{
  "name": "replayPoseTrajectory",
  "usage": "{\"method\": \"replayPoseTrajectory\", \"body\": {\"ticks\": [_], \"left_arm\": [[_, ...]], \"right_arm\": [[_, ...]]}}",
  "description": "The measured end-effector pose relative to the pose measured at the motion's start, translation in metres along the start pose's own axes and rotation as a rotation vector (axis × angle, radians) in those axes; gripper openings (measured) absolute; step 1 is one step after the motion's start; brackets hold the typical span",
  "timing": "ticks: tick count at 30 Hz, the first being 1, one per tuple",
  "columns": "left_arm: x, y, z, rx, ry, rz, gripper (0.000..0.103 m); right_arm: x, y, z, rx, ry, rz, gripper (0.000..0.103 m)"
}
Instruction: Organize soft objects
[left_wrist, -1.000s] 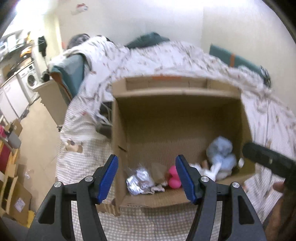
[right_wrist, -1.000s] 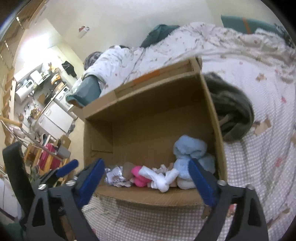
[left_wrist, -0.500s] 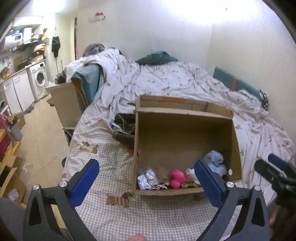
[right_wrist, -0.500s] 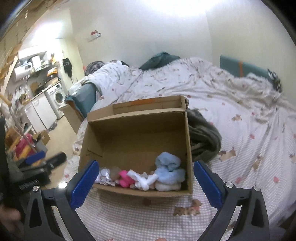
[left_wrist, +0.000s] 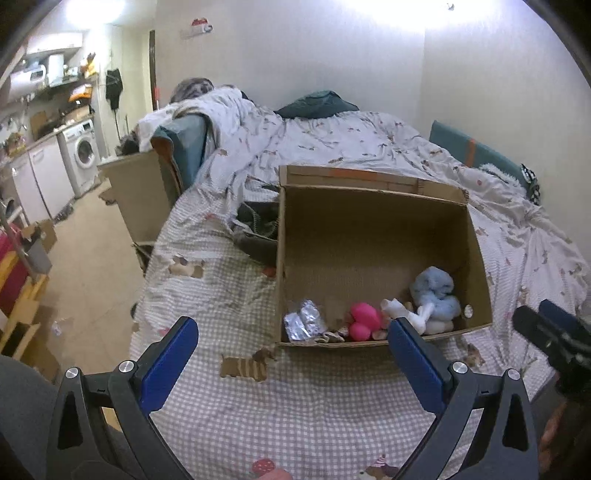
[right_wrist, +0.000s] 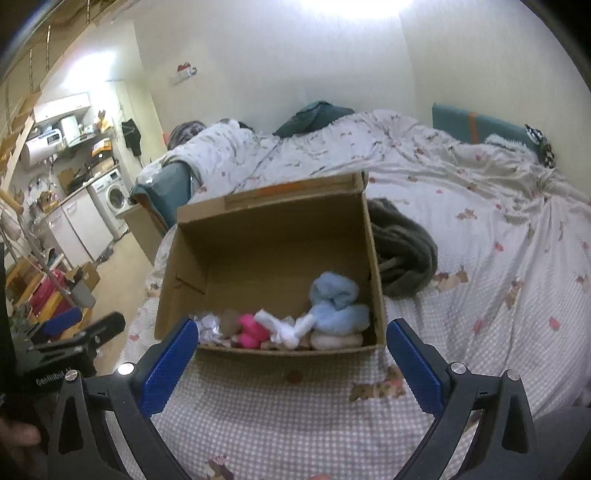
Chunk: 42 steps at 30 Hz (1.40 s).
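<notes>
I hold the left gripper (left_wrist: 291, 354) and right gripper (right_wrist: 291, 354) at lower frame, jaws spread wide and empty, above the bed (left_wrist: 295, 406). The soft toys (left_wrist: 432, 291) lie gathered along the near wall of the cardboard box (left_wrist: 369, 229) at centre frame, apparently already sorted.

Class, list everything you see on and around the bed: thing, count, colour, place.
cardboard box: one, brown, open, on the bed
blue soft toy: one, pale blue, box's right front corner
white cloth: one, white, beside the blue toy
pink toy: one, pink, box front
foil wrapper: one, silver, box's left front corner
dark garment: one, grey, beside the box
washing machine: one, white, far left
left gripper: fingers open, empty
right gripper: fingers open, empty
</notes>
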<state>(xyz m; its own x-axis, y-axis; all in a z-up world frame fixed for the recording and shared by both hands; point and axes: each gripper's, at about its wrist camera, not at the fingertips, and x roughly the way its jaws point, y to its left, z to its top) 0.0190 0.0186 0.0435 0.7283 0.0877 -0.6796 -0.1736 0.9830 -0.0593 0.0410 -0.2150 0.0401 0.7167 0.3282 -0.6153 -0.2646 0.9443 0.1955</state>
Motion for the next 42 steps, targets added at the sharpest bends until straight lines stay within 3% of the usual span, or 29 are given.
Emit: {"method": "replayPoseTrajectory", "body": {"ticks": [12,42], "left_arm": [[0.023,-0.001,0.001,-0.034,0.041,0.003,0.103],[0.022,-0.006,-0.001,-0.004,0.029,0.018,0.103]], "right_arm": [[0.021,0.000,-0.001,0.009,0.041,-0.012,0.103],[0.028,0.000,-0.006,0.001,0.056,-0.032,0.103]]}}
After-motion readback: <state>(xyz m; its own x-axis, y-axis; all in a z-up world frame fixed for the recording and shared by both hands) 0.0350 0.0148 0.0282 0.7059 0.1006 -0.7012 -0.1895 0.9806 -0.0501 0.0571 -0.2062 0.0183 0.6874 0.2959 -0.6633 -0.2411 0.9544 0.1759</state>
